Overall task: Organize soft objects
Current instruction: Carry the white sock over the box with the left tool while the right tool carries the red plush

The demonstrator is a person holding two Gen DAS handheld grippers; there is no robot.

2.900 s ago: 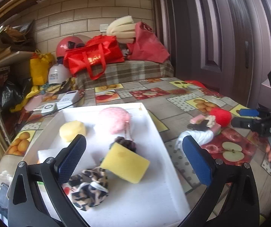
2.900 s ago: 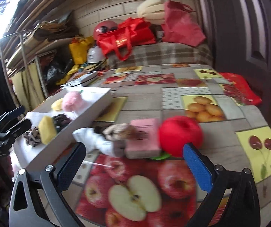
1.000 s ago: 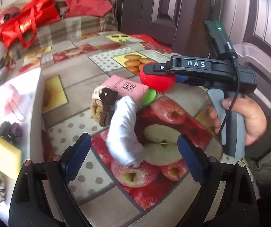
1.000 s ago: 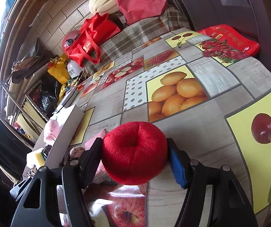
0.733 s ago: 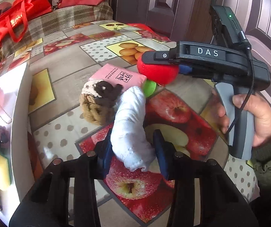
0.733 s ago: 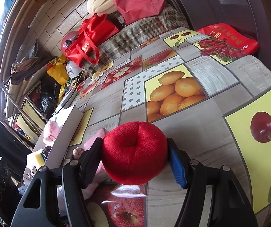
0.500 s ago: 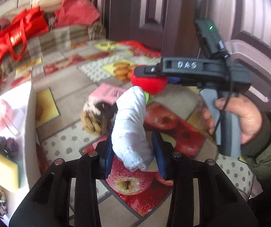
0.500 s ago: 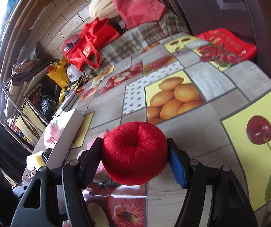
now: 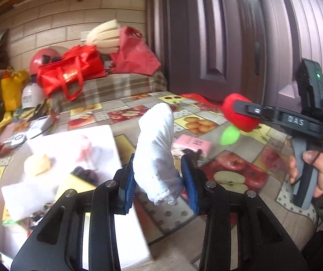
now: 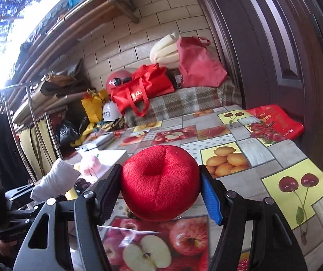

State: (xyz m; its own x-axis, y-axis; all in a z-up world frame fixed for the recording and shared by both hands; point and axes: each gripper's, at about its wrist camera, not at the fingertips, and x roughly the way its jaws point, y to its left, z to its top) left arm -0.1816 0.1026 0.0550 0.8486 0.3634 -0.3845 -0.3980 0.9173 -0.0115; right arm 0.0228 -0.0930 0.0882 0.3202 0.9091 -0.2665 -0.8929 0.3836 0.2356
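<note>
My left gripper (image 9: 159, 180) is shut on a white sock (image 9: 155, 151), which stands up between the blue pads, lifted above the table. My right gripper (image 10: 161, 185) is shut on a red plush apple (image 10: 159, 180) with a green leaf (image 9: 229, 135), also held off the table; in the left wrist view it hangs at the right in a person's hand (image 9: 314, 169). The white tray (image 9: 75, 140) lies to the left with a pink pom-pom (image 10: 91, 162), a pale yellow ball (image 9: 37, 164), a yellow sponge and a dark scrunchie (image 9: 84, 172) in it.
A pink packet (image 9: 193, 143) and a brown knitted item partly hidden behind my left fingers lie on the fruit-print tablecloth (image 10: 251, 158). Red bags (image 10: 143, 90) sit on a plaid bench at the back. A dark door (image 10: 285, 45) stands at the right, shelves at the left.
My left gripper closed on the white sock and raised it, swinging toward the tray. My right gripper lifted the red plush apple off the table and rolled, still holding it.
</note>
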